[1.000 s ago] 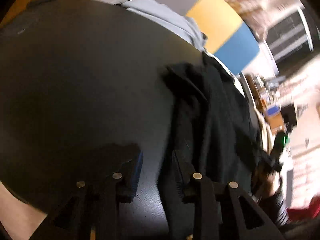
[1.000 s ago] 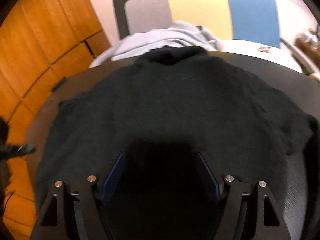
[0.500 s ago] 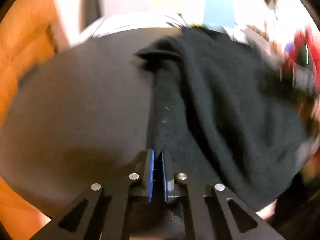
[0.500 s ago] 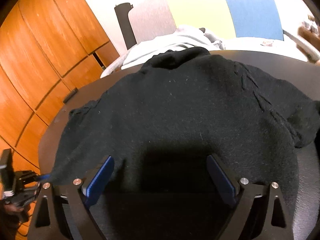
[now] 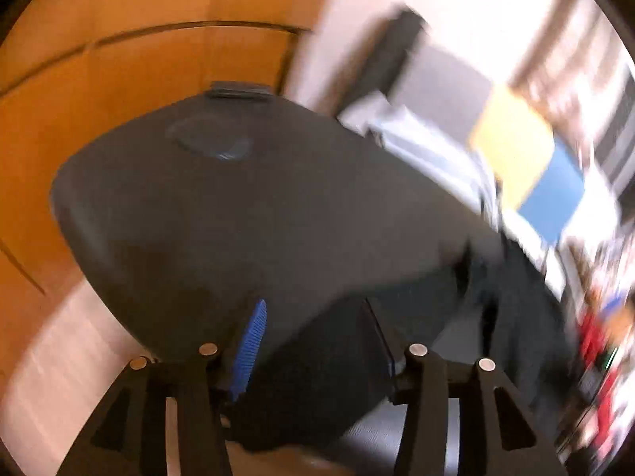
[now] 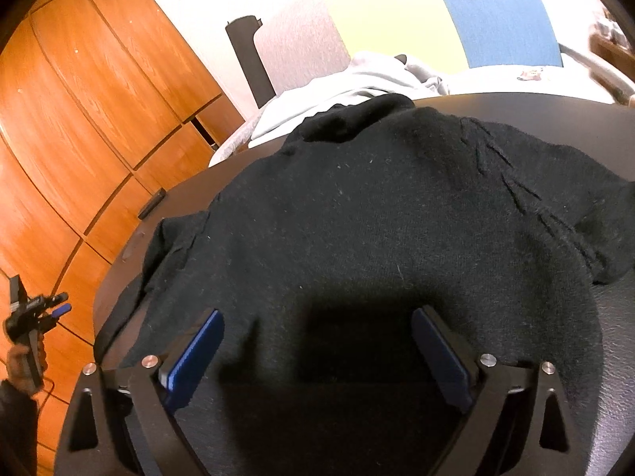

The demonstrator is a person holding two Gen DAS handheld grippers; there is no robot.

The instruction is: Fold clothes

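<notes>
The black sweater point(image 6: 377, 246) lies spread out flat on the round dark table point(image 6: 555, 107), with its collar at the far side. The right gripper point(image 6: 317, 353) hangs over the near edge of the sweater, its blue pads point(image 6: 198, 353) wide apart and holding nothing. The left gripper point(image 5: 317, 341) is wide apart too, off the table's left edge. Light grey clothes point(image 6: 357, 83) are piled behind the table, beside wooden cupboards point(image 6: 99, 99).

Black angular frame on the right gripper point(image 6: 317, 353), ridged blue pads point(image 6: 194, 357), silver round screws point(image 6: 150, 361), left gripper point(image 5: 313, 341) alike, dark sleeve point(image 6: 12, 416) at the wrist
</notes>
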